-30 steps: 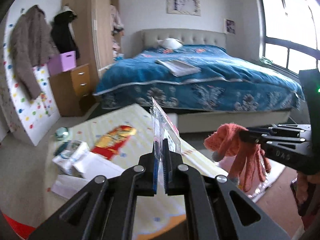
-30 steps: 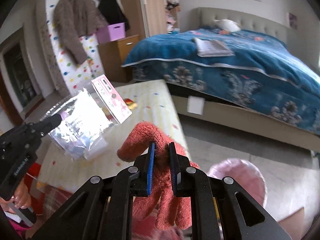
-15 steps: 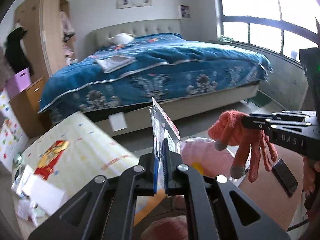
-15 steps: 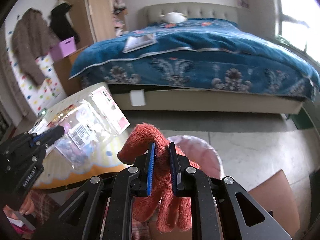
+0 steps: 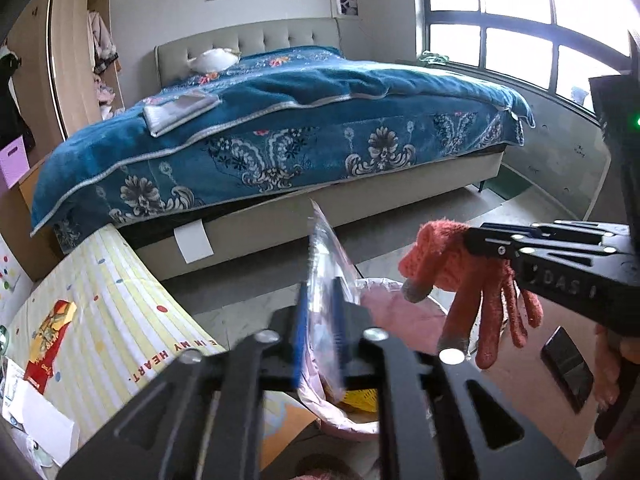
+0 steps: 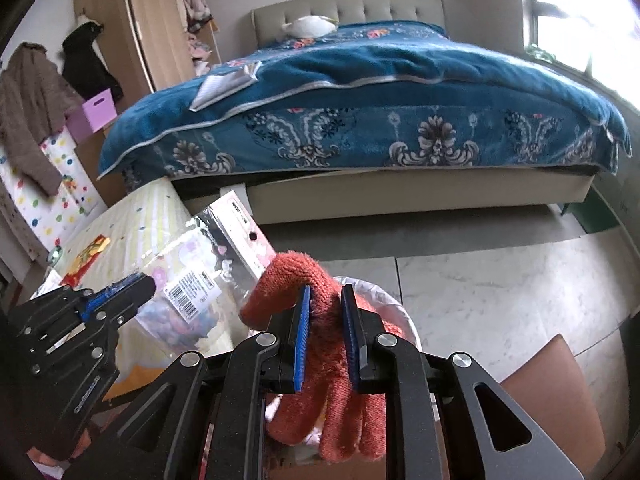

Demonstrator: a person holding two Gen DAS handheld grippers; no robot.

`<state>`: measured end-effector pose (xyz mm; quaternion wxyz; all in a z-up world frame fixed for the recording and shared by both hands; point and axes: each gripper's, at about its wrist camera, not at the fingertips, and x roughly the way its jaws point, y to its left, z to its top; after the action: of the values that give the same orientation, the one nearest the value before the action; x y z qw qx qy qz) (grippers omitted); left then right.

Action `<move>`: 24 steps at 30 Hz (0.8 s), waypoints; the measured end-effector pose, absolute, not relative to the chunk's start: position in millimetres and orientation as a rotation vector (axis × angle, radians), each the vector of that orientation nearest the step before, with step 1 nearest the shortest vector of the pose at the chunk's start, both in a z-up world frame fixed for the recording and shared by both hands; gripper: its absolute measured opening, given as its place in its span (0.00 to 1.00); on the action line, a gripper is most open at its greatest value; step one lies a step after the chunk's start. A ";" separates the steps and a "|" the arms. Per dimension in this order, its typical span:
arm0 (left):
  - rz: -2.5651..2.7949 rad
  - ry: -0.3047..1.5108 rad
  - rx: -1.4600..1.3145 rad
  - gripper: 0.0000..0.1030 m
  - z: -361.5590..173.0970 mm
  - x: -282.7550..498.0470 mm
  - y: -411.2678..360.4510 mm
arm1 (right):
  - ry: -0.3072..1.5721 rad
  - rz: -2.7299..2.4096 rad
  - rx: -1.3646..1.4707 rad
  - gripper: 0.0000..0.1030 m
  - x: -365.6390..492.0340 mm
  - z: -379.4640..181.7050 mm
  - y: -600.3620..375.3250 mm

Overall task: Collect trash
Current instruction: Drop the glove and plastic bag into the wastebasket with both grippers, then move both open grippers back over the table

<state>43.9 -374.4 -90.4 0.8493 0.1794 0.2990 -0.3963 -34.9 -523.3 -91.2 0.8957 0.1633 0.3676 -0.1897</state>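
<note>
The left gripper (image 5: 320, 320) has its jaws parted a little, with the clear plastic packet (image 5: 326, 264) standing edge-on between the blue pads; that view is blurred, so whether the pads still press on the packet cannot be told. From the right wrist view the same packet (image 6: 208, 280), with a barcode label and a pink header card, sticks out from the left gripper (image 6: 136, 284) just above and beside the bin.

The right gripper (image 6: 325, 328) is clamped on a red knitted glove (image 6: 320, 380), its jaws narrowed around the cuff while the fingers hang down. In the left wrist view the glove (image 5: 472, 280) dangles directly above the pink-lined trash bin (image 5: 384, 312), which has something yellow inside. The bin (image 6: 384, 296) sits just beside the yellow striped table (image 5: 120, 320), between it and the bed (image 5: 280, 128).
</note>
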 end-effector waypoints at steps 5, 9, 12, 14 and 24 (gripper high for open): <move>-0.792 0.654 0.360 0.48 -91.7 56.5 -363.8 | 0.790 -0.400 0.373 0.28 -28.4 -99.2 -530.0; -0.744 0.661 0.348 0.48 -85.1 61.5 -347.1 | 0.781 -0.403 0.370 0.29 -31.2 -96.7 -524.9; -0.696 0.665 0.343 0.50 -75.9 60.8 -330.6 | 0.767 -0.393 0.355 0.31 -33.7 -91.1 -515.8; -0.679 0.669 0.325 0.50 -68.1 60.4 -319.2 | 0.751 -0.370 0.338 0.36 -35.4 -83.4 -503.6; -0.539 0.611 0.261 0.57 -20.0 52.5 -239.3 | 0.670 -0.212 0.256 0.42 -30.8 -39.5 -438.7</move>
<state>52.5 -239.3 -20.0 0.9098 0.1267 0.2963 -0.2616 -30.8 -438.7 -39.5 0.9309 0.1248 0.3272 -0.1034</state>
